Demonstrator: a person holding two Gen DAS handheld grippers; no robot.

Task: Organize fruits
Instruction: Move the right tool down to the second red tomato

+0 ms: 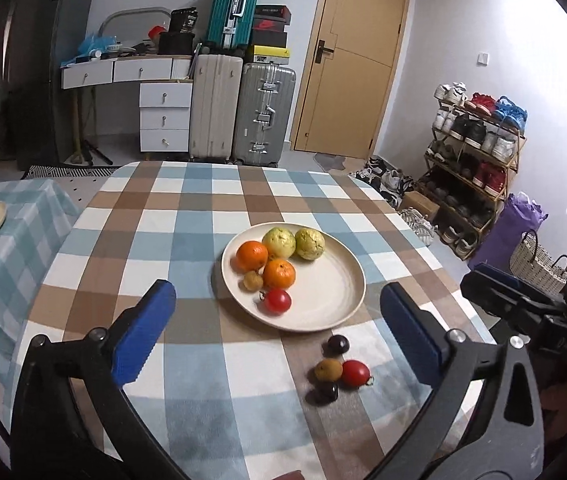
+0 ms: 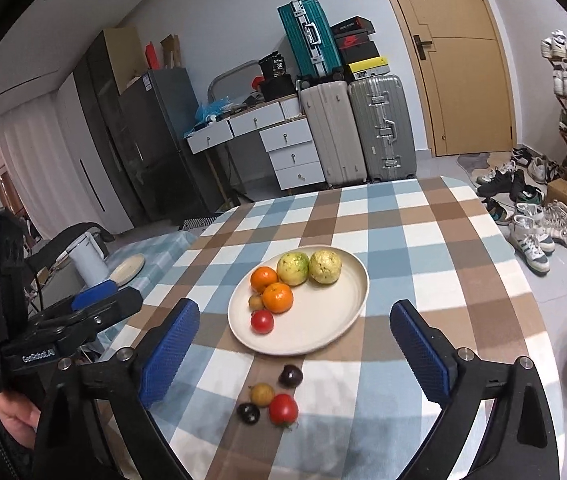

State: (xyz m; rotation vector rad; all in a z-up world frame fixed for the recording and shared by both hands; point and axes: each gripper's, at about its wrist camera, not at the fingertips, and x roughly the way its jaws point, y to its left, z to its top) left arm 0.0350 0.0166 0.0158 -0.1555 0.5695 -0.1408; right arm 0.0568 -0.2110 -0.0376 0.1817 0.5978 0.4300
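Fruits half sorted, both sets of fingers spread wide and holding nothing

Plate point(image 1: 335, 280) sits on the checkered surface point(image 1: 187, 216) just past the left gripper point(image 1: 277, 330) and right gripper point(image 2: 295, 354), carrying two guavas, two oranges point(image 2: 278, 297), a tomato and a small brown fruit. Four loose ones, including a red tomato point(image 1: 355, 372), lie between the fingers point(image 1: 143, 332), nearer than the plate.

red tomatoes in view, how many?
2. One small round red tomato sits on the cream round plate, at its near edge. The other red tomato lies on the checked tablecloth, among small fruits. None appear hidden.
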